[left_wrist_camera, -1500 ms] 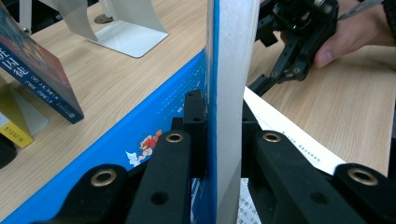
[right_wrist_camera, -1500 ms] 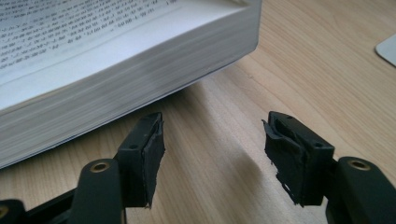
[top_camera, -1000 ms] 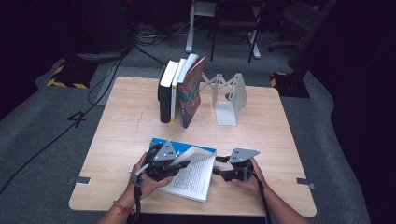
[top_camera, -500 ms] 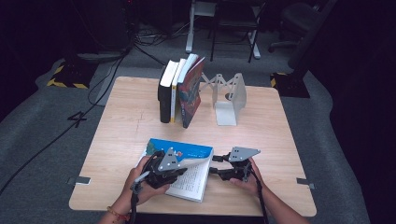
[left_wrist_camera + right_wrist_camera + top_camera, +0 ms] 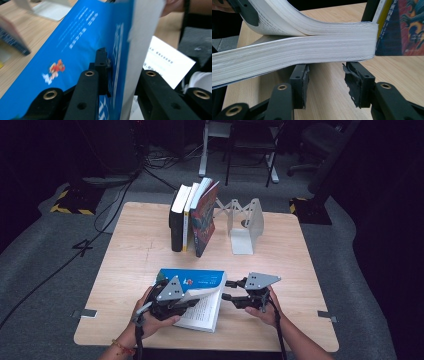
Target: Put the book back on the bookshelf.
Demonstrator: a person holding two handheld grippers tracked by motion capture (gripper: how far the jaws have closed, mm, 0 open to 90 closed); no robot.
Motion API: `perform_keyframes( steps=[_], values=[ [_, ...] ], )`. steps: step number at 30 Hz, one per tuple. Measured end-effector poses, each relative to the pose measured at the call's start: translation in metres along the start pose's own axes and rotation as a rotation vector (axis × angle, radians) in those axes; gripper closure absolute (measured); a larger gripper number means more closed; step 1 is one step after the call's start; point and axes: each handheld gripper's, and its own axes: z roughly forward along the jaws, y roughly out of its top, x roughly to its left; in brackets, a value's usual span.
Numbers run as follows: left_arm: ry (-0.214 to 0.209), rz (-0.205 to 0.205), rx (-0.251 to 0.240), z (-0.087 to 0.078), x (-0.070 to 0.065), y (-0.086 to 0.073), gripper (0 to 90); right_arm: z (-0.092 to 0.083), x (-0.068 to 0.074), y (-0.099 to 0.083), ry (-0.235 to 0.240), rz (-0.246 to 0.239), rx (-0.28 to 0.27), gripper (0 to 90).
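Note:
A blue-covered book (image 5: 192, 276) lies on the table near the front edge, its front part bent upward. My left gripper (image 5: 192, 301) is shut on that lifted part. In the left gripper view, one jaw of my left gripper (image 5: 125, 67) presses the blue cover (image 5: 82, 37) and the other presses the white pages behind it. My right gripper (image 5: 227, 290) hovers at the book's right edge. In the right gripper view, my right gripper (image 5: 325, 72) is open with bare table between its jaws. Their tips sit just below the thick page edge (image 5: 312, 50).
Three books (image 5: 192, 217) stand upright at the table's middle back, with a white metal bookend (image 5: 245, 222) just to their right. One of them (image 5: 402, 27) looms behind the lying book. Bare wood (image 5: 310, 265) lies to the right, and the table's front edge is close to both hands.
The right gripper has risen a little beside the book's right edge. The left gripper keeps its hold and has barely shifted, with the lifted front part still curled up.

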Motion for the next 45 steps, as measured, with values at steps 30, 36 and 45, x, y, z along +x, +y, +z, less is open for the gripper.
perform_keyframes(
  steps=[30,36,45],
  values=[
    [-0.148,0.108,-0.277,0.028,0.005,0.064,80.4,-0.087,-0.019,0.053,-0.229,-0.125,-0.133,59.1],
    [-0.162,0.099,-0.324,0.031,0.008,0.063,80.4,-0.088,-0.02,0.063,-0.251,-0.144,-0.132,61.0],
    [-0.13,0.109,-0.352,0.022,0.007,0.053,80.3,-0.082,-0.02,0.069,-0.223,-0.144,-0.134,63.0]
  ],
)
